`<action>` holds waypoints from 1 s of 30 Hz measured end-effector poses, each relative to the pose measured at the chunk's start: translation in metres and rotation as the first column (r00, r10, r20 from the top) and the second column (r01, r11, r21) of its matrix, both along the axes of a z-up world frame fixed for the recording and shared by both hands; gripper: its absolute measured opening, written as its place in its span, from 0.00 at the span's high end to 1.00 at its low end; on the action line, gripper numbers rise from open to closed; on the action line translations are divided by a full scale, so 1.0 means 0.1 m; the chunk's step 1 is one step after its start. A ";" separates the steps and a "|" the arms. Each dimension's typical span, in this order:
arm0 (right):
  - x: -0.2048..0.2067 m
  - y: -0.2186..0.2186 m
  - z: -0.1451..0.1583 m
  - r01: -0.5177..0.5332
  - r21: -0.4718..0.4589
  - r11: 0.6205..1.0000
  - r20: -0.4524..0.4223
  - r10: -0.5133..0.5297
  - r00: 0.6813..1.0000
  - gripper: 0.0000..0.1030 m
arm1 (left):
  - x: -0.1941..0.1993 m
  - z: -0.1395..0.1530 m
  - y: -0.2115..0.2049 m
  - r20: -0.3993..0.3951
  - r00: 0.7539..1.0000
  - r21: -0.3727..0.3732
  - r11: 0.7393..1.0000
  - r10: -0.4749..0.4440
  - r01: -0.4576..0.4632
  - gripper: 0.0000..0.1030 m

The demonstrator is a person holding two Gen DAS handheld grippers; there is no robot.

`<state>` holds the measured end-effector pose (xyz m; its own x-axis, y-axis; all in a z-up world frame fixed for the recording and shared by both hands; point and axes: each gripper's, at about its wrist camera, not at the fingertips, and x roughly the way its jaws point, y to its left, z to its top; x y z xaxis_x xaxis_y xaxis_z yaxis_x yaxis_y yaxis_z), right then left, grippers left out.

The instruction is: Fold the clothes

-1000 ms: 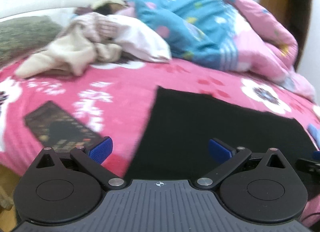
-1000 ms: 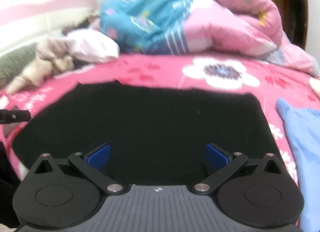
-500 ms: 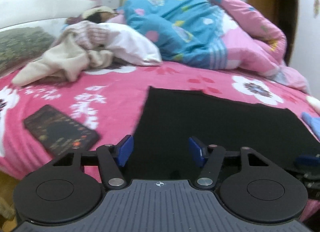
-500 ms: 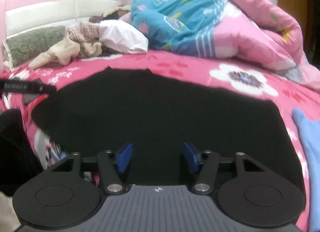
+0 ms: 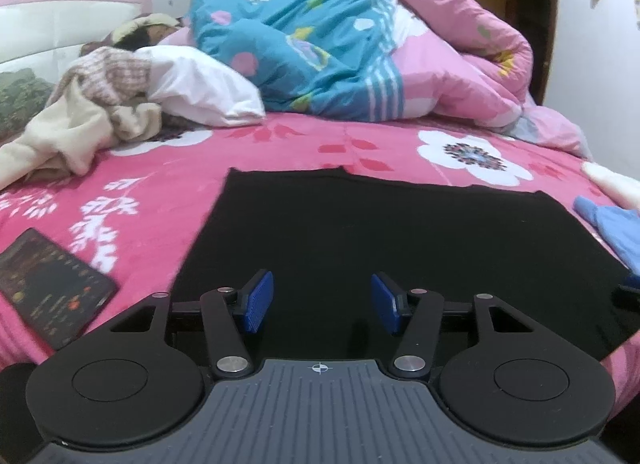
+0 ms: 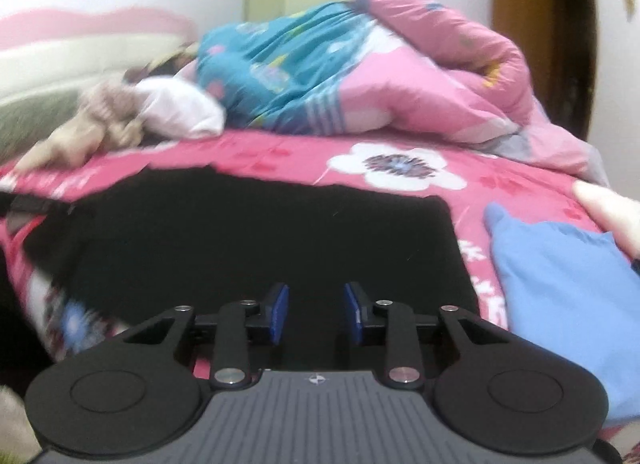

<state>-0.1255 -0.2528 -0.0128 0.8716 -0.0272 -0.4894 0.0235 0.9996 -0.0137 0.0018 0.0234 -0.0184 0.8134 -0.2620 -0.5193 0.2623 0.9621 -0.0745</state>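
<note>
A black garment (image 5: 380, 232) lies flat on the pink flowered bedspread (image 5: 280, 148). My left gripper (image 5: 322, 302) is low over the garment's near edge, towards its left side. Its jaws are half apart and closing, with black cloth lying between the blue pads (image 5: 258, 300). My right gripper (image 6: 316, 314) is over the same near edge of the garment (image 6: 260, 236), towards its right side. Those jaws are narrower and closing too, cloth lying between them and a gap still showing between the pads.
A dark phone (image 5: 48, 284) lies on the bedspread left of the garment. A light blue garment (image 6: 560, 284) lies to its right, beside a pale object (image 6: 612, 212). A beige clothes heap (image 5: 80, 116), white pillow (image 5: 200, 92) and bunched duvet (image 5: 360, 56) fill the far side.
Both grippers have gone from wide open to partly closed, the right one more than the left. Both have moved along the garment's near edge, and the views have swung with them.
</note>
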 end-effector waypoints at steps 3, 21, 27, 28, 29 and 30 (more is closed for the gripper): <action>0.02 -0.11 -0.16 0.047 0.009 0.999 -0.061 -0.047 0.997 0.78 | 0.01 -0.03 -0.13 0.002 0.999 0.022 0.999 -0.036 0.036 0.46; -0.05 -0.50 -0.20 0.215 0.003 0.977 -0.078 -0.214 0.974 0.84 | 0.07 -0.22 -0.23 -0.064 0.997 0.077 0.996 -0.045 0.050 0.43; -0.37 -0.72 -0.05 0.345 0.037 0.938 -0.087 -0.341 0.936 0.84 | 0.08 -0.24 -0.22 -0.061 0.996 0.080 0.995 -0.059 0.064 0.41; -0.33 -0.71 -0.01 0.333 0.052 0.942 -0.069 -0.329 0.942 0.84 | 0.09 -0.24 -0.21 -0.061 0.996 0.081 0.995 -0.060 0.065 0.41; -0.30 -0.70 0.03 0.320 0.066 0.945 -0.051 -0.317 0.947 0.84 | 0.08 -0.24 -0.22 -0.061 0.996 0.082 0.995 -0.059 0.064 0.41; -0.25 -0.69 0.07 0.303 0.078 0.950 -0.032 -0.301 0.953 0.84 | 0.08 -0.24 -0.22 -0.061 0.996 0.083 0.995 -0.057 0.062 0.41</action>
<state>-0.1504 -0.3215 -0.0058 0.8188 -0.2472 -0.5181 0.3250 0.9436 0.0635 0.0098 0.0013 -0.0419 0.7651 -0.2620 -0.5883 0.3171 0.9483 -0.0099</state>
